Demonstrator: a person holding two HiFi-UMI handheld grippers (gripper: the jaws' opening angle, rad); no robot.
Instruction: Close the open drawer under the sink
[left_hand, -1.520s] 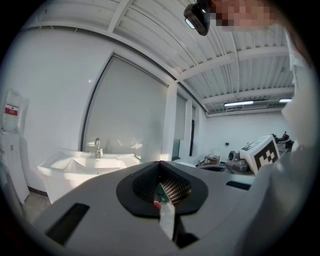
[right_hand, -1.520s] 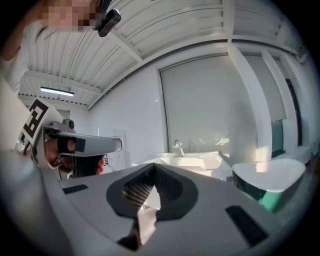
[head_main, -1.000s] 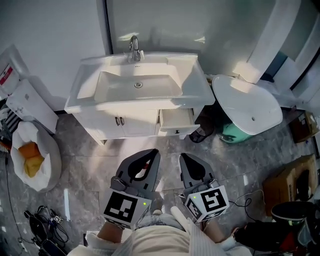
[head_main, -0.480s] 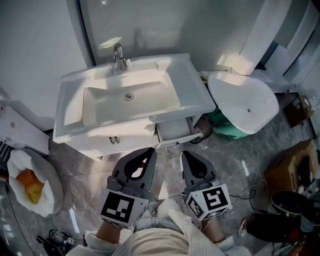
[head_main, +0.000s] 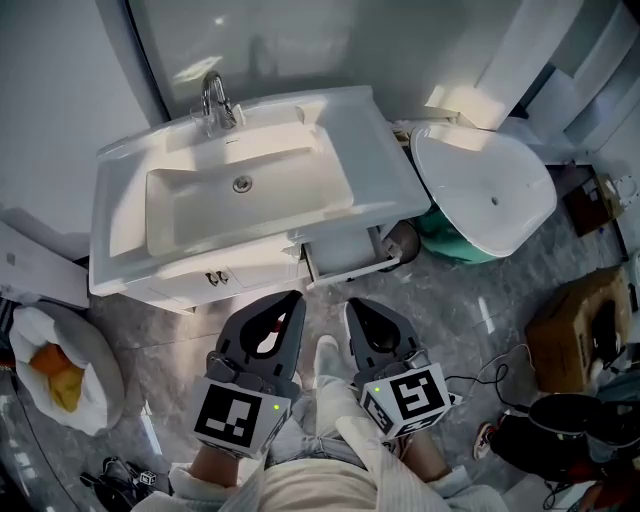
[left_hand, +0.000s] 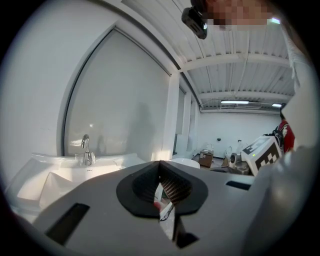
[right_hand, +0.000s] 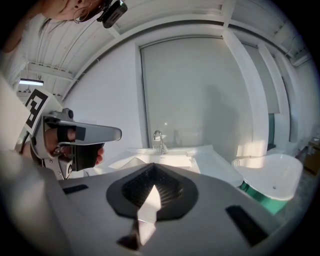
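Observation:
The white vanity under the sink has its right-hand drawer pulled out, with its handle at the front edge. My left gripper is shut and empty, and points at the vanity front just left of the drawer. My right gripper is also shut and empty, a short way below the drawer front and apart from it. In the left gripper view the shut left gripper points over the sink. In the right gripper view the shut right gripper faces the faucet.
A white toilet stands right of the vanity with a green bin beside it. A white bag with orange items lies at the left, cables at the lower left, and a cardboard box at the right.
Both grippers have moved toward the vanity and stand nearer the open drawer. The sink now sits lower and further left in the head view. Both grippers stay shut.

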